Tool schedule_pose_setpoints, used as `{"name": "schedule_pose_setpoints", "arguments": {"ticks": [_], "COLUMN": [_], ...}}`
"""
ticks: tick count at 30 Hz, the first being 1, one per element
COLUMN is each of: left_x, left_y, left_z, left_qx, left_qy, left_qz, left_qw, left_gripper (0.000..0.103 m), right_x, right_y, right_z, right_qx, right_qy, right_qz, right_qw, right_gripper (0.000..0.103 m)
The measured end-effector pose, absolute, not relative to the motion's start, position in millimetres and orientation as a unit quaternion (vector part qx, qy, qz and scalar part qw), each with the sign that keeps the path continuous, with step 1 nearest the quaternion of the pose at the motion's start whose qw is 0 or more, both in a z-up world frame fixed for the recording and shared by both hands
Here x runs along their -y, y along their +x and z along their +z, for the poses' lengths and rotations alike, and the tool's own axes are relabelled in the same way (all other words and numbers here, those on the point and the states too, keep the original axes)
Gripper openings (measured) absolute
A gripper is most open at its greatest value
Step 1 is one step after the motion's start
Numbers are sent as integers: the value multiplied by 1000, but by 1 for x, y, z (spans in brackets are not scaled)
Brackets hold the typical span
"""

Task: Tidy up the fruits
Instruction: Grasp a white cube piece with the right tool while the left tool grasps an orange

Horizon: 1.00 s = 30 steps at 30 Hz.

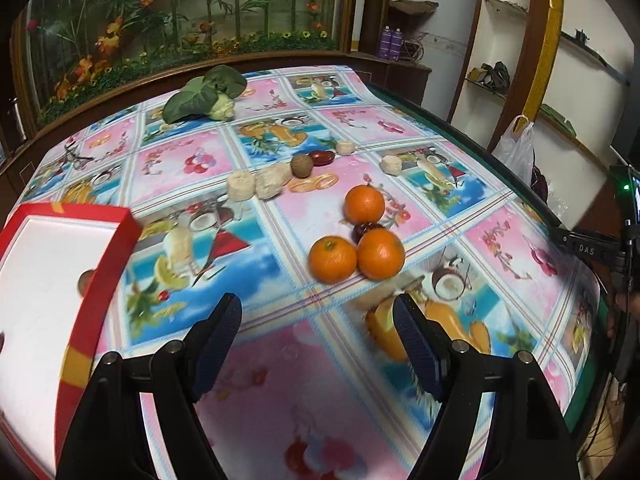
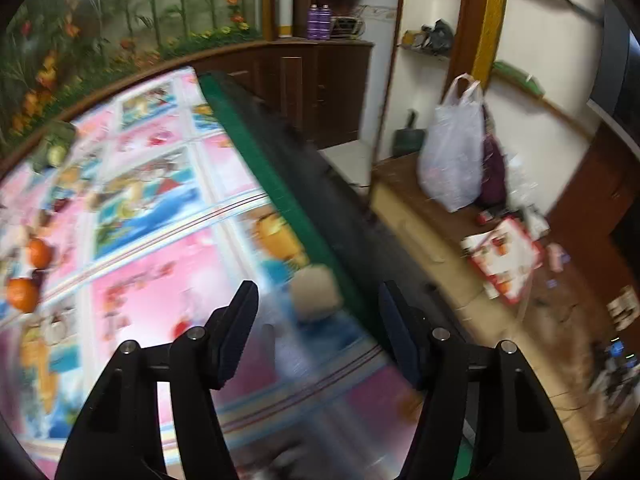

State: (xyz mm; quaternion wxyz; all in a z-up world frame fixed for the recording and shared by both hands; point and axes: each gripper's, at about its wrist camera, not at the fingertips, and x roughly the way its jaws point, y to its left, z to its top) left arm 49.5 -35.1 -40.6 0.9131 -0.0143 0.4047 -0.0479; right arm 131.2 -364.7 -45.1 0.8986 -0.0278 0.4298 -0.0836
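Three oranges (image 1: 356, 240) lie grouped mid-table on the patterned cloth, with a dark plum (image 1: 365, 229) tucked among them. Further back lie pale cut pieces (image 1: 260, 183), a brown kiwi-like fruit (image 1: 302, 165) and a red fruit (image 1: 322, 157). A red-rimmed white box (image 1: 100, 264) at the left holds a small brown fruit (image 1: 85, 280). My left gripper (image 1: 318, 318) is open and empty, just short of the oranges. My right gripper (image 2: 318, 312) is open above the table's right edge, with a blurred beige piece (image 2: 316, 292) lying between its fingers' line of sight.
A cauliflower with leaves (image 1: 208, 94) sits at the back of the table. The table's green right edge (image 2: 280, 168) drops to the floor. A white plastic bag (image 2: 452, 152) and a red-white box (image 2: 504, 256) are on a low bench to the right.
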Motion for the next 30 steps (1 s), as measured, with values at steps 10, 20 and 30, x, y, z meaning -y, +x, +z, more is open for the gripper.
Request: {"name": "schedule_pose_setpoints", "arguments": {"ticks": [10, 20, 30], "left_x": [44, 39, 34], "left_y": [77, 76, 84], "left_z": [-49, -48, -60], "left_qx": [-405, -410, -437], "left_qy": [-2, -8, -8], "left_qz": [-52, -80, -93], "left_qw": [913, 909, 894], "left_gripper": [78, 77, 71], "right_x": [361, 353, 339], "right_y": [141, 105, 75], "right_z": [-61, -42, -29], "right_qx": [-444, -409, -391], "right_qy": [-57, 3, 8], "right_qz": [-54, -1, 19], "right_qw": [892, 913, 920], "right_gripper": [29, 28, 29]}}
